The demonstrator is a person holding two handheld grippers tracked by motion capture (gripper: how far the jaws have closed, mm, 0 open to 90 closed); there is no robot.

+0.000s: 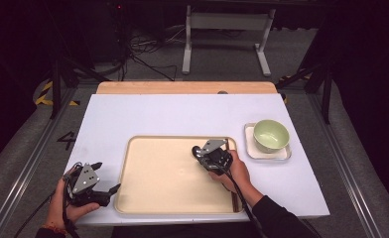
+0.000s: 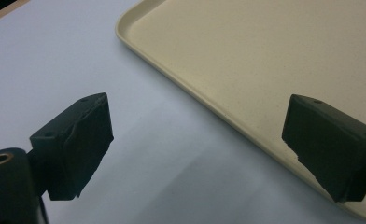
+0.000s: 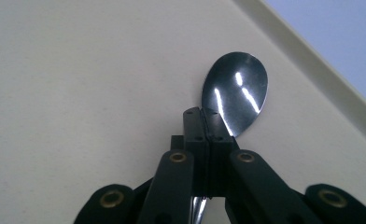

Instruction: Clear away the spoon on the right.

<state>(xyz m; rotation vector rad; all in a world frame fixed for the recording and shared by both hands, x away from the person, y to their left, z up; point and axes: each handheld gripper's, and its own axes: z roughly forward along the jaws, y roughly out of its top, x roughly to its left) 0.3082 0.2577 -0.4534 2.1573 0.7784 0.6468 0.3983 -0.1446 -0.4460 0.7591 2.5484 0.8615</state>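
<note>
Spoon (image 3: 236,93) over the tray (image 1: 148,198), near its far right corner, pinched at the neck by the right gripper (image 3: 203,122), apparently for carrying. Left gripper (image 2: 195,140), jaws spread, idles beside the tray's left rim. Bowl (image 1: 271,135) on a plate (image 1: 248,148) waits rightward. White table (image 1: 133,109); dark room beyond.

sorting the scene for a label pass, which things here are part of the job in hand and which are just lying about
In the job:
- spoon, clamped in the right tongs
- beige tray beneath it

Lying about:
- green bowl on its white square plate, right of the tray
- left tongs, open over the table beside the tray
</note>
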